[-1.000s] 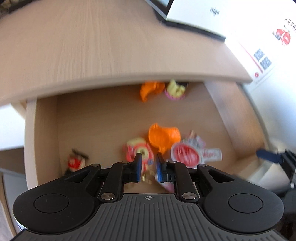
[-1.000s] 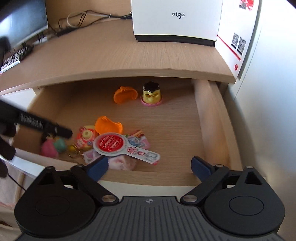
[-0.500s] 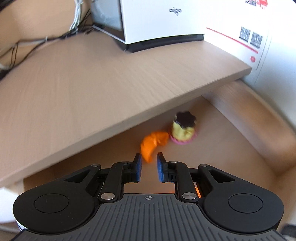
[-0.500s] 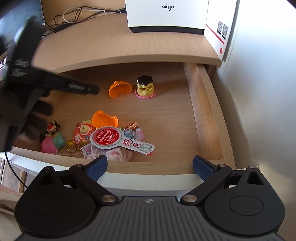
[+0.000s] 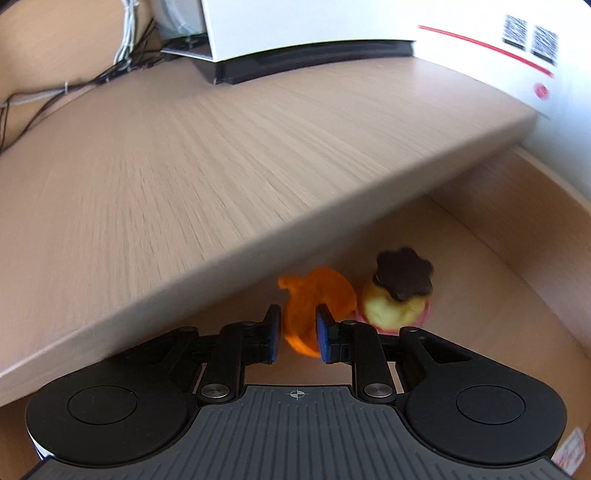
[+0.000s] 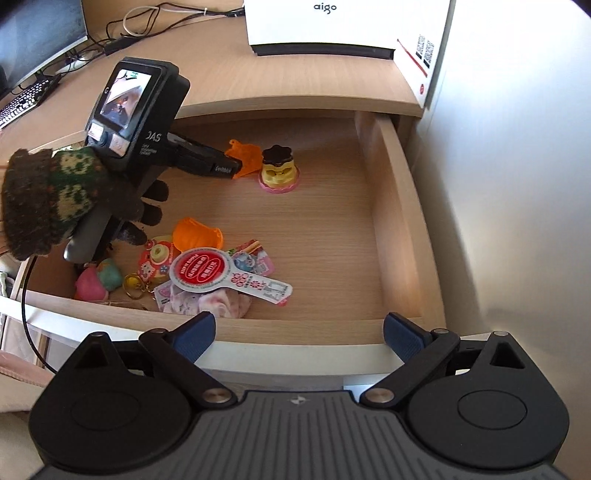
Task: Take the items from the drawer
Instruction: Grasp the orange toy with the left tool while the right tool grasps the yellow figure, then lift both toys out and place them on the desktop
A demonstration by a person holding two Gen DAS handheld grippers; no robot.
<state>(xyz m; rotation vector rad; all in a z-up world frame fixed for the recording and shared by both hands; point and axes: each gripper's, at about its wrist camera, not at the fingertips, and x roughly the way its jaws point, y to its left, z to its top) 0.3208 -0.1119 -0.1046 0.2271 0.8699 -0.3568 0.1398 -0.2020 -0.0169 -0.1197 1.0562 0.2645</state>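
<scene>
The wooden drawer (image 6: 399,221) stands pulled out. At its back lie an orange plastic piece (image 5: 314,299) (image 6: 245,153) and a yellow pudding toy (image 5: 399,299) (image 6: 279,170) with a dark brown top. My left gripper (image 5: 297,332) (image 6: 225,168), held by a gloved hand (image 6: 55,195), reaches into the drawer. Its fingers are narrowly open on either side of the orange piece. My right gripper (image 6: 299,332) hangs wide open and empty over the drawer's front edge.
Near the drawer's front left lie a second orange piece (image 6: 197,236), a red round paper fan (image 6: 201,269), a keychain (image 6: 155,258), a pink and green ball (image 6: 98,280) and wrappers. The desk top (image 5: 184,166) overhangs the back. A white box (image 6: 343,22) stands on it.
My left gripper has moved from the front toys to the back of the drawer, and the orange piece now sits between its fingers. The finger gap looks unchanged. The right gripper has risen slightly.
</scene>
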